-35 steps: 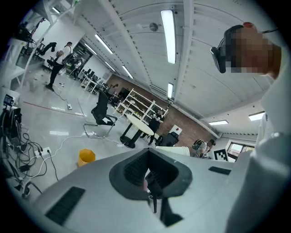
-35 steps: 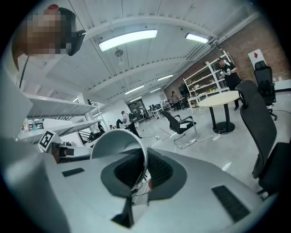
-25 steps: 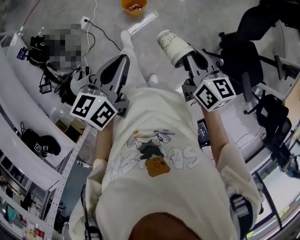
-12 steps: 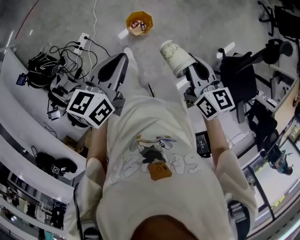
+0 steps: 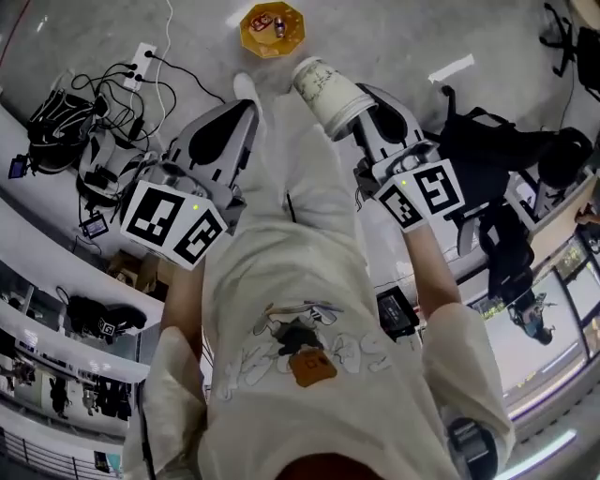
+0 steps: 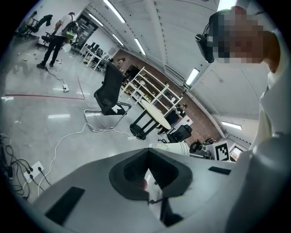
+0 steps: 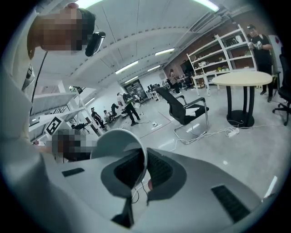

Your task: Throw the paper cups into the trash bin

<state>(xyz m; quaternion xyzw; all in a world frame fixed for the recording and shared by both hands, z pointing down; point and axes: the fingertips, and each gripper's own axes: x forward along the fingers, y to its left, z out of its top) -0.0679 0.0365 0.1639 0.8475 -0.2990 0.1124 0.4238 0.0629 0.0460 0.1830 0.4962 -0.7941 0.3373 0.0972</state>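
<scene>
Jaws of the right gripper [image 7: 144,159] clamp the rim wall of a white paper cup [image 7: 119,144]. Those of the left gripper [image 6: 148,154] are pressed together with nothing between them. From the head view, the cup's base points toward 11 o'clock, where a yellow-orange octagonal trash bin [image 5: 293,28] stands on the grey floor, apart from the cup.

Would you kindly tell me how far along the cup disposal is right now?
Done: nothing clearly; the orange bin holds small items, not recognisably cups. In hand: the right hand-held gripper is shut on a paper cup by its rim, short of the bin; the left hand-held gripper is shut, empty. Left: carry the cup over the bin and drop it.
</scene>
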